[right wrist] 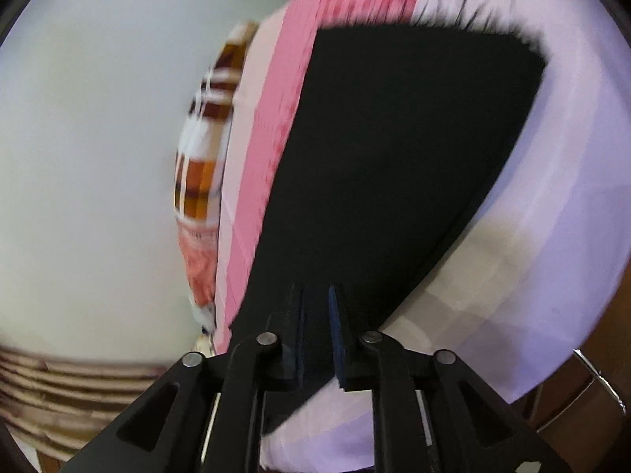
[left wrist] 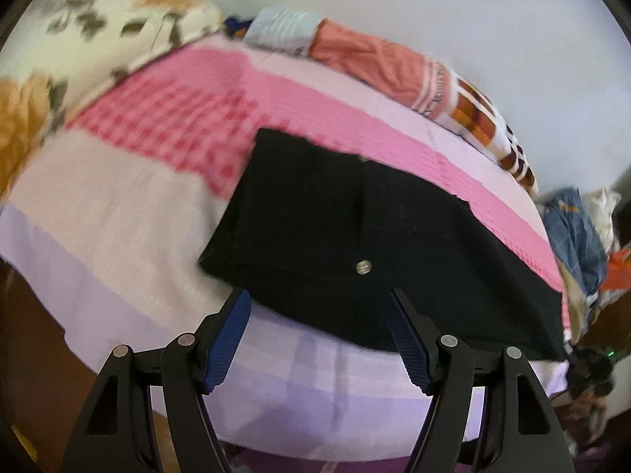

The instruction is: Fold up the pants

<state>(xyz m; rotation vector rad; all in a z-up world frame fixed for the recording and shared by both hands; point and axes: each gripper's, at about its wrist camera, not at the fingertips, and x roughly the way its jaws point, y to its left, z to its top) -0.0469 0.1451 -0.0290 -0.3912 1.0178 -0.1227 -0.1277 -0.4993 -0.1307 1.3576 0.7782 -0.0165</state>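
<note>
Black pants (left wrist: 355, 216) lie flat across a bed sheet (left wrist: 118, 216) with pink and lilac bands, a metal button (left wrist: 363, 267) showing near their near edge. My left gripper (left wrist: 317, 295) hovers over that edge, open, with nothing between its blue pads (left wrist: 226, 347). In the right wrist view the pants (right wrist: 394, 157) stretch away from my right gripper (right wrist: 316, 289), which sits at their narrow near end. Its jaws stand a narrow gap apart, black cloth shows in the gap, and the pads do not press on it.
A floral pillow (left wrist: 98, 27) lies at the bed's far left. Folded coral and checked clothes (left wrist: 374, 59) line the far edge by the wall, also visible as checked cloth (right wrist: 201, 165). A heap of clothes (left wrist: 579, 228) sits off the right side. Sheet (right wrist: 552, 236) surrounds the pants.
</note>
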